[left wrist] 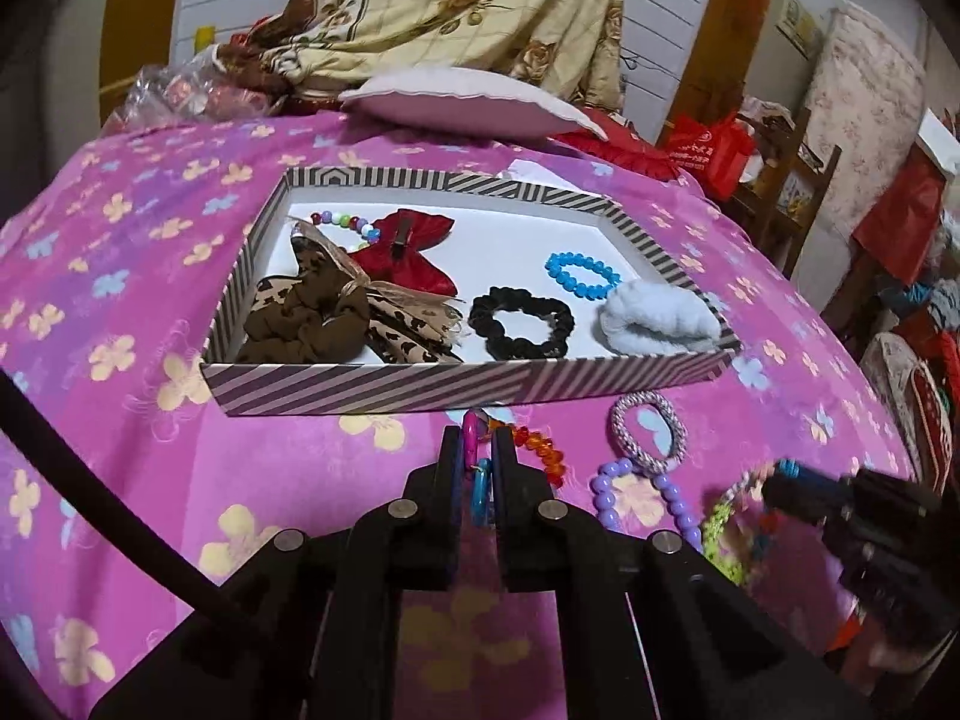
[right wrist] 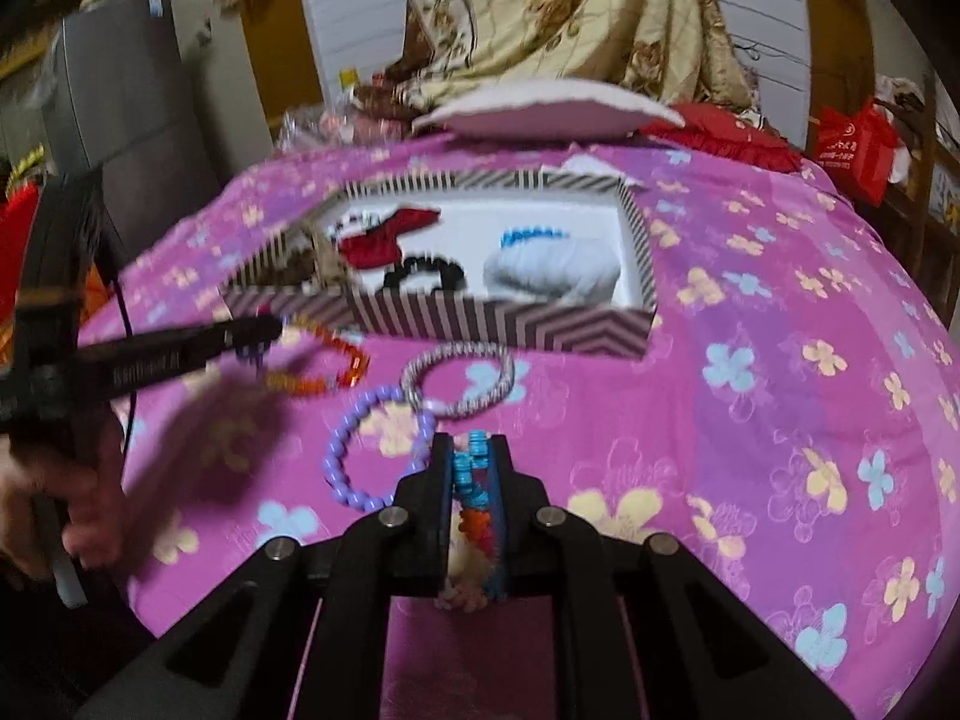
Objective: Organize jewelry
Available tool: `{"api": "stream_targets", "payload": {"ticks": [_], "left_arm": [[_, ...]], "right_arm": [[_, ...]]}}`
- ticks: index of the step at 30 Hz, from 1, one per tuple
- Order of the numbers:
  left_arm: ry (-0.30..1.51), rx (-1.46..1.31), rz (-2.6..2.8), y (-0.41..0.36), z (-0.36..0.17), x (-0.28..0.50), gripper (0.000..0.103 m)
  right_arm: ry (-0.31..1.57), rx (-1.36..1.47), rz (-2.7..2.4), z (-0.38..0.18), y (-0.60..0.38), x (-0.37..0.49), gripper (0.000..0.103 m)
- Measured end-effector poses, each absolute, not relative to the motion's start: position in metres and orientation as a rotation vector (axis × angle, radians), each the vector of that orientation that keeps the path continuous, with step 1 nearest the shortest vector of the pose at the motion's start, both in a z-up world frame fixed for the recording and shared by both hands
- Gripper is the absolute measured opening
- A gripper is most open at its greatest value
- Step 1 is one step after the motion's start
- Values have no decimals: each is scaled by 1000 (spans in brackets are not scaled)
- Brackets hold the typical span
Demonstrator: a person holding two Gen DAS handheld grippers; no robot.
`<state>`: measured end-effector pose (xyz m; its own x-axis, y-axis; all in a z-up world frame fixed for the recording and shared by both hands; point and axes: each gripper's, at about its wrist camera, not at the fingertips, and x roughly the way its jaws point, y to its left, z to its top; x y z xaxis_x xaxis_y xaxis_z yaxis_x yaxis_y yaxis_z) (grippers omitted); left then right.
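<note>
Striped box [left wrist: 372,387] ahead, both hand-held grippers loaded.
Left hand-held gripper [left wrist: 478,450] pinches a pink-and-blue link bracelet [left wrist: 474,450] just before the box's near wall; right hand-held gripper [right wrist: 471,450] pinches a multicoloured coil tie [right wrist: 468,474], farther back from the box.

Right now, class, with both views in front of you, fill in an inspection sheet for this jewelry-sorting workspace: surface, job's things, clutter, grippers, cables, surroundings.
Surface: pink flowered bedspread, rumpled.
Job's things: striped cardboard tray holds a red fabric bow, black scrunchie, blue bead bracelet, pale blue fluffy scrunchie and brown patterned scrunchie. On the bedspread: orange bead bracelet, purple bead bracelet, striped woven hair tie.
Clutter: white cushion behind the tray.
Grippers: left gripper jaws shut on a pink-and-blue link piece; right gripper jaws shut on a multicoloured coiled band.
Cables: black cable by the left gripper.
Surroundings: floral curtain, red bag.
</note>
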<state>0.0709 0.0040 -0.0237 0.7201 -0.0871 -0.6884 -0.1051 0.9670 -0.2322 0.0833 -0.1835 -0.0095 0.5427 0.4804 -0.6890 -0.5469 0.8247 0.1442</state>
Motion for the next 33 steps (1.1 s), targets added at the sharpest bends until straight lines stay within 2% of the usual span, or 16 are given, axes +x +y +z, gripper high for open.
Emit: {"api": "stream_targets", "payload": {"ticks": [13,33], "left_arm": [[763,-219,76,3,-22,65,3],[770,-205,136,5,-28,68,4]], "right_arm": [[668,52,612,12,-202,82,11],[709,41,582,-6,-194,85,11]]}}
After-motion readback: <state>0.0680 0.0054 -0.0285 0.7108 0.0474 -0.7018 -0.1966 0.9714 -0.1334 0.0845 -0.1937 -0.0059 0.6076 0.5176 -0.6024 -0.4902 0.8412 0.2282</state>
